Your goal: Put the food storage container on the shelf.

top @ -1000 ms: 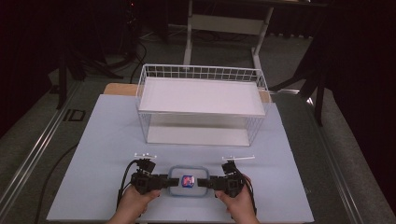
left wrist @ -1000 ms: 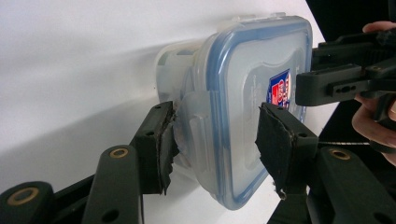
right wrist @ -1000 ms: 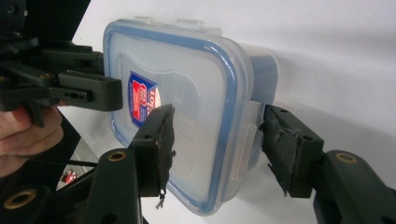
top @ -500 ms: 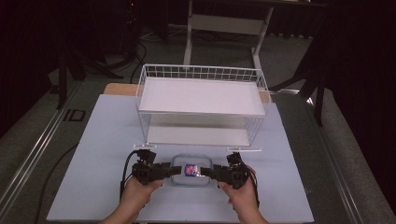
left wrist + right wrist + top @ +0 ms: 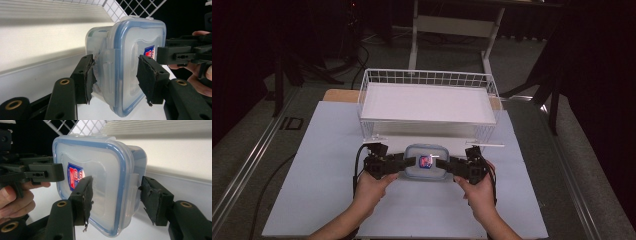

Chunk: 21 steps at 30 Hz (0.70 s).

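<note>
Between the earlier frames and this one, both grippers and the box they carried had travelled from the near edge of the table toward 12 o'clock, closing on the wire shelf.

Table [image 5: 327, 150]: a pale sheet covered it, bare except for the shelf at its far half.

Wire shelf [image 5: 427, 102]: a white, two-level rack with a mesh rim; its upper board and the lower level beneath it both lay empty. In both gripper views the white boards ran just behind the box.

Clear box [image 5: 427, 162]: a lidded plastic container with a blue seal and a small red-and-blue label on its lid. It sat between the two grippers, just short of the shelf's front edge, at 6 o'clock from it. Whether it rested on the table or hung slightly above could not be told.

Left gripper [image 5: 115, 72]: its jaws straddled the box's latch side, pads touching or nearly touching lid and base; it appeared clamped on the box.

Right gripper [image 5: 116, 192]: it took the opposite latch side; the lid-side pad pressed the lid, while the other pad showed a slight gap, so its hold looked looser.

Judged step: a two-handed carry toward the shelf, in mid-transfer. The next move would probably call for keeping the box level and advancing both grippers together toward 12 o'clock, onto one of the shelf's levels.
</note>
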Tool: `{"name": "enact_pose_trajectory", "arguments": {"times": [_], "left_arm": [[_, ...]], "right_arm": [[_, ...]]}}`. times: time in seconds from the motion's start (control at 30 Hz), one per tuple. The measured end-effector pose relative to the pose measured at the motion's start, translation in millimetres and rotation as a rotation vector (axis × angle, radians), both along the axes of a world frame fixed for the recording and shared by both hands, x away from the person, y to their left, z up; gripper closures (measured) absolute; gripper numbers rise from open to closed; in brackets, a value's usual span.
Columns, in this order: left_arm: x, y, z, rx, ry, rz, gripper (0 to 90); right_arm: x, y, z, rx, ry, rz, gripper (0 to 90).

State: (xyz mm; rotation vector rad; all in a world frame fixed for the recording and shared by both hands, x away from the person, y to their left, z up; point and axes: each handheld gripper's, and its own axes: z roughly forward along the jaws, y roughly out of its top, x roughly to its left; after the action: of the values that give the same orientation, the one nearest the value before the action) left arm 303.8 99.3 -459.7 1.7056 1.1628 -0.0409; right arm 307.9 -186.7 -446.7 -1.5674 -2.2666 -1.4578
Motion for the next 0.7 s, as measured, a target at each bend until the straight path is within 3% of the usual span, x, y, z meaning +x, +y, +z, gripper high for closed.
{"name": "enact_pose_trajectory", "arguments": {"times": [0.2,0.27,0.33,0.7], "left_arm": [[18.8,-11.3,-17.3,0.006,-0.001,0.003,49.3],[21.6,-12.2,-18.4,0.008,-0.004,0.008,49.2],[30.1,-13.3,-20.3,0.011,-0.027,0.015,49.2],[52.2,-10.0,-38.4,-0.021,-0.038,0.06,48.9]], "right_arm": [[19.2,-10.5,-14.7,0.002,-0.032,-0.01,44.0],[22.4,-11.6,-17.2,0.005,-0.034,-0.011,44.0],[31.3,-14.0,-24.0,0.039,-0.024,-0.032,44.0],[53.5,-8.8,-38.7,0.045,-0.022,-0.063,44.0]]}}
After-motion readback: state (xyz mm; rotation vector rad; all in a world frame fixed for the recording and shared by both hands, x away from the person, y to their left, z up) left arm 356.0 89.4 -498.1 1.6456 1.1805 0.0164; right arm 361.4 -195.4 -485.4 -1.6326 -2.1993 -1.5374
